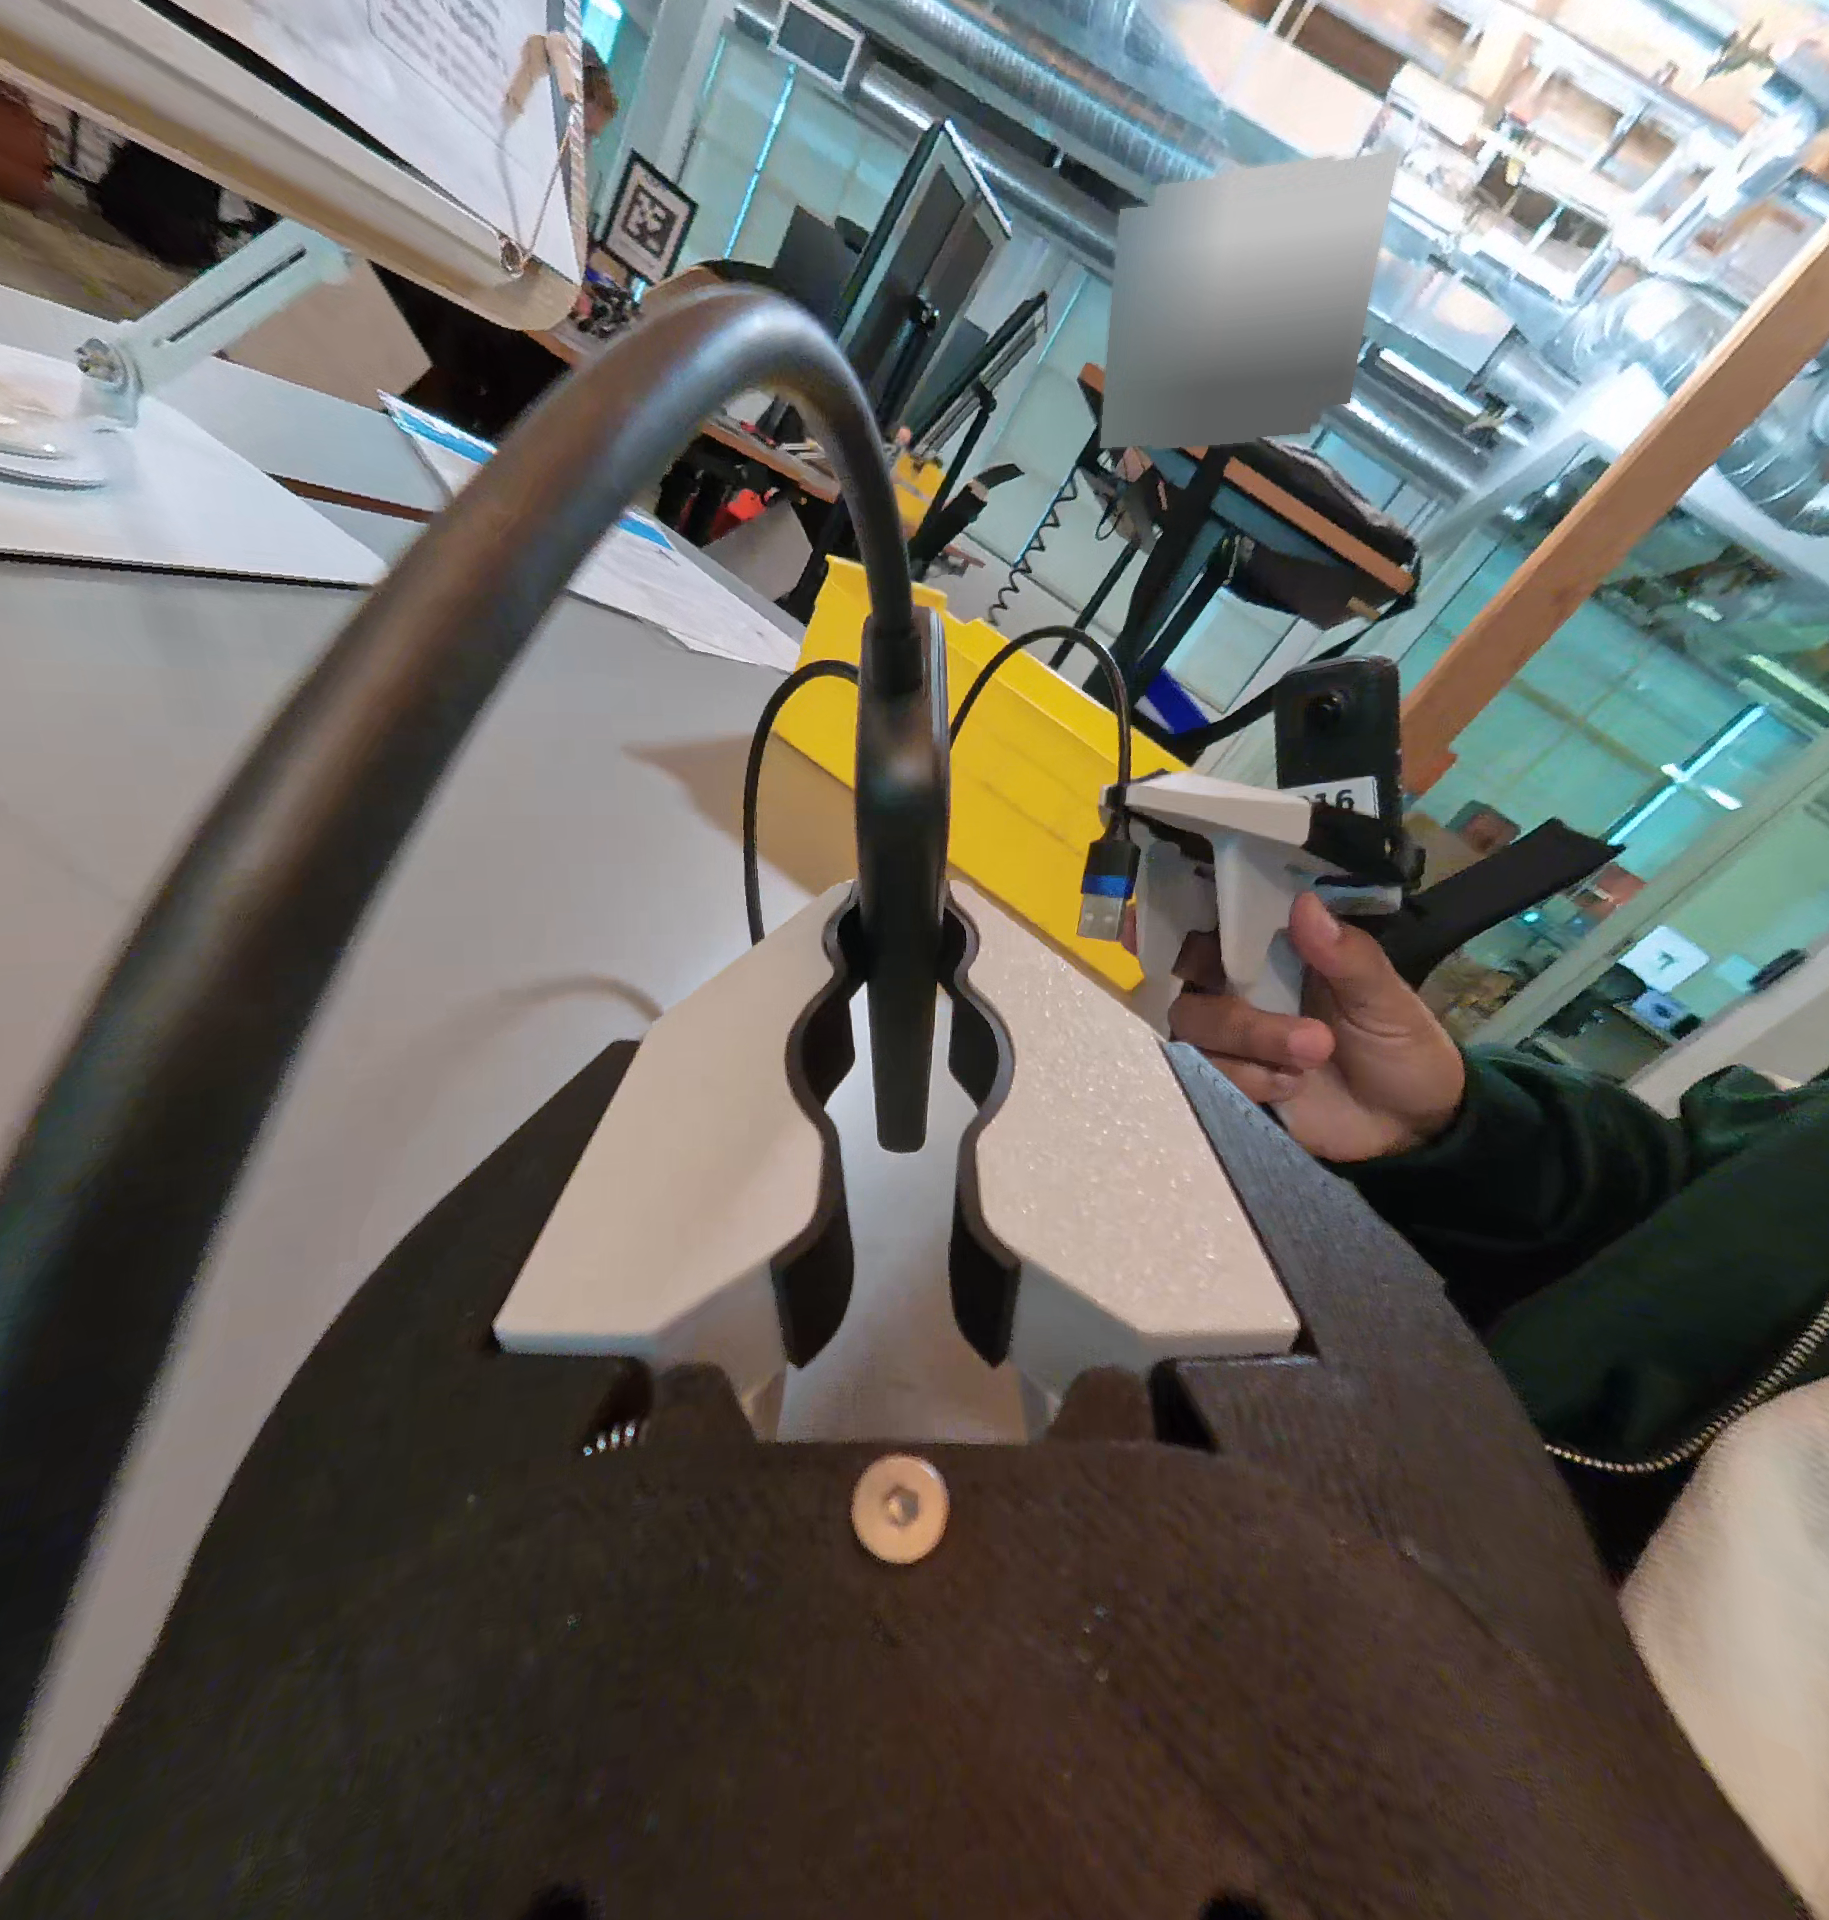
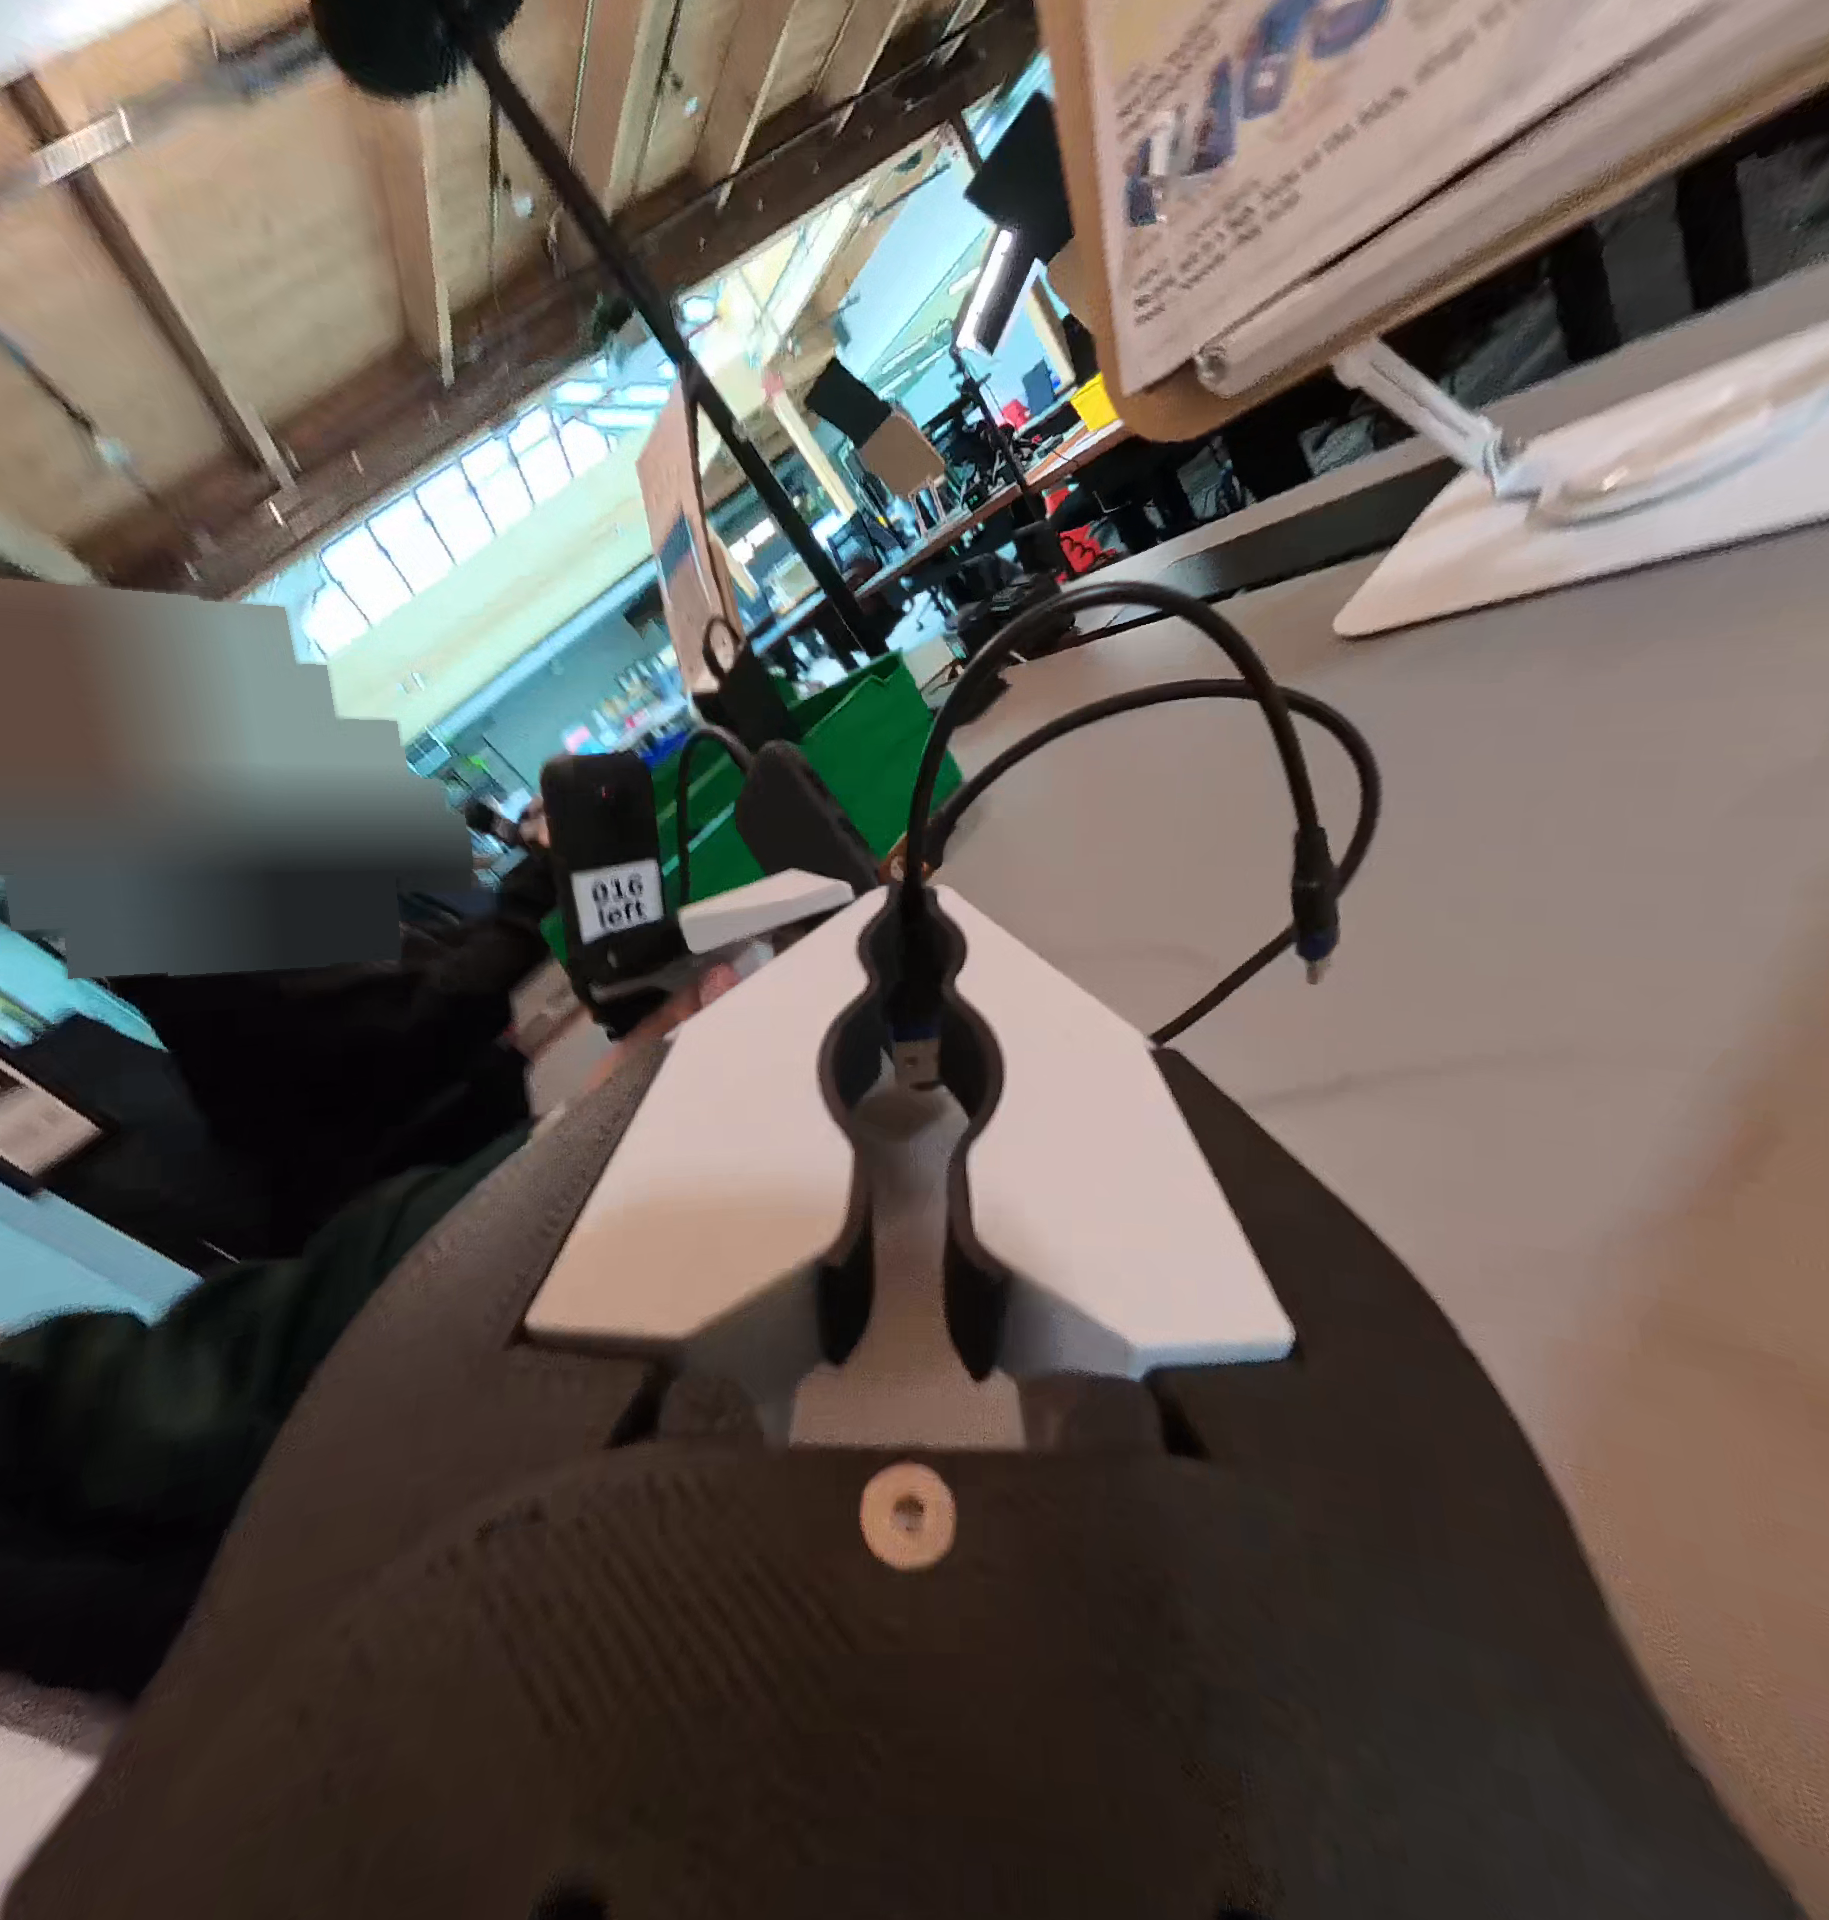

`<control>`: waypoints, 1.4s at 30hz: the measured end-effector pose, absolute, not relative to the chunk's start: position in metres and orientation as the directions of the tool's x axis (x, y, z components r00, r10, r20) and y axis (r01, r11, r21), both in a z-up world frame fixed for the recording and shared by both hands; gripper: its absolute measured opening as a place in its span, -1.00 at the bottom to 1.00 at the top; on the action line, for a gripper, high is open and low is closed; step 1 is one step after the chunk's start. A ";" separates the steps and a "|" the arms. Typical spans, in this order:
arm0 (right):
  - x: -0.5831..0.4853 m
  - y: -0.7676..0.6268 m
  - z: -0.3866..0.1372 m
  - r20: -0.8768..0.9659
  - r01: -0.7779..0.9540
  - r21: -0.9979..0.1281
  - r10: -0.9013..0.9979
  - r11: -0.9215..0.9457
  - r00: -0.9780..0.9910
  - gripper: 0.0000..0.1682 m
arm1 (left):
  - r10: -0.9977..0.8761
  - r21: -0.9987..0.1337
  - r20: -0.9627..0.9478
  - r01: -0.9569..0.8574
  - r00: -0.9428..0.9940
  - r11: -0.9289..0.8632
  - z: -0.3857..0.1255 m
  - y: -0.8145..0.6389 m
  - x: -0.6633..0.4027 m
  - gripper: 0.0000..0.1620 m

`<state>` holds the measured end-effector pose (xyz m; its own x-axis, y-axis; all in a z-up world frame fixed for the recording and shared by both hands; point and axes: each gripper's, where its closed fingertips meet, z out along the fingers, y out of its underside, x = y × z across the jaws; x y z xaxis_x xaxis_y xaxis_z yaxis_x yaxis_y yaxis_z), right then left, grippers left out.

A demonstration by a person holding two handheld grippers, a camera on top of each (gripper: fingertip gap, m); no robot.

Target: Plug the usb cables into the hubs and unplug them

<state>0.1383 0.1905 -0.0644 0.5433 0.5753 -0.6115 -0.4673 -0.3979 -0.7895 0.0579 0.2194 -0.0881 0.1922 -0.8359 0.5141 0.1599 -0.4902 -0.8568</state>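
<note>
- Left wrist view: left gripper [image 1: 897, 940] is closed edge-on around a slim black hub [image 1: 899, 831]; the hub stands upright w/ its lower end down in the gap btw the fingers.
- Hub's own thick black lead [image 1: 266, 790] arcs up out of the hub's top and sweeps down toward the camera, to the hub's left.
- Right gripper [image 1: 1123, 805] shows to the hub's right, held by a hand [image 1: 1325, 1039] in a dark green sleeve. It's pinched on a usb cable just behind the plug [image 1: 1105, 894]; blue-banded metal tip hangs down, free, near the hub but not touching.
- Right wrist view: same right gripper [image 2: 905, 971] is nearly shut on that plug [image 2: 915, 1049], metal tip pointing back toward the camera. Thin cable [image 2: 1253, 675] loops over the grey table [image 2: 1512, 935] beyond the hub; its far connector [image 2: 1313, 894] dangles loose.
- Yellow bin [image 1: 1003, 727] sits behind the hub.
- Nothing plugged in yet, judging by the bare tip.
- Handling, as a guess: plug is light, small, rigid; moulded body behind the metal is the place to grip, as now. Cable is floppy and will tug or twist the plug. Hub is light and smooth-sided, so likely to slip or pivot under insertion force; a firm squeeze across its flat faces is needed.
</note>
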 end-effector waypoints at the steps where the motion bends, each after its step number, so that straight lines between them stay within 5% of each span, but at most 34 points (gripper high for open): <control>1: 0.141 0.192 -0.065 -0.664 -0.515 -0.744 0.554 -0.425 0.502 -0.99 | -0.842 -0.868 0.496 0.145 0.213 -0.475 -0.089 0.219 0.059 -0.89; 9: 0.147 0.190 -0.047 -0.884 -0.732 -0.222 0.449 -0.644 -0.128 -0.97 | -0.905 -0.934 0.355 0.046 0.234 -0.355 -0.091 0.204 0.068 -0.89; 18: 0.156 0.200 -0.053 -0.886 -0.751 0.013 0.340 -0.661 -0.315 -0.97 | -0.892 -0.917 0.398 0.073 0.216 -0.392 -0.090 0.205 0.067 -0.89; 29: 0.159 0.202 -0.056 -0.892 -0.766 0.022 0.334 -0.642 -0.305 -0.99 | -0.898 -0.914 0.405 0.088 0.172 -0.396 -0.087 0.201 0.067 -0.89; 38: 0.142 0.182 -0.036 -0.831 -0.735 -0.356 0.555 -0.577 -0.034 -0.98 | -0.947 -0.917 0.314 0.236 -0.066 -0.321 -0.049 0.169 0.063 -0.88; 42: 0.139 0.177 -0.031 -0.800 -0.718 -0.425 0.599 -0.551 0.014 -0.98 | -0.944 -0.907 0.314 0.262 -0.101 -0.330 -0.044 0.167 0.061 -0.88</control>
